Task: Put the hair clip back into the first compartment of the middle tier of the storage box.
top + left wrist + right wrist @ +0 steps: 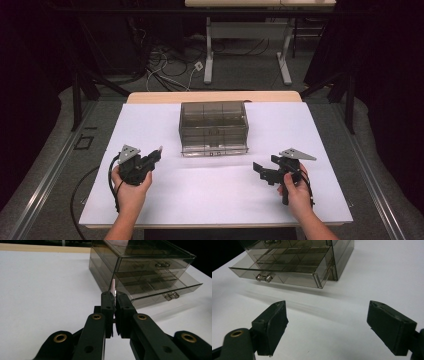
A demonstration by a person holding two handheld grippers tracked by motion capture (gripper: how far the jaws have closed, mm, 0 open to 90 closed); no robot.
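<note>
white sheeting covers the table (210, 195), with dark curtains, cables and a desk frame seen beyond it. a thin pink strip (113, 287) is clamped upright between the closed jaws of the left gripper (113, 296), just short of the smoky drawer box (214, 127), whose bottom drawer (284, 271) is pulled out ahead of the wide-open right gripper (328, 325). the strip could be snagged on the drawer's front wall if it is brought in too low, or dropped outside if released early.

Behind our white table (150, 125) we've got a second desk's grey legs (208, 55), a messy tangle of cables (165, 65) on the floor, plus black curtains (385, 75) around.
</note>
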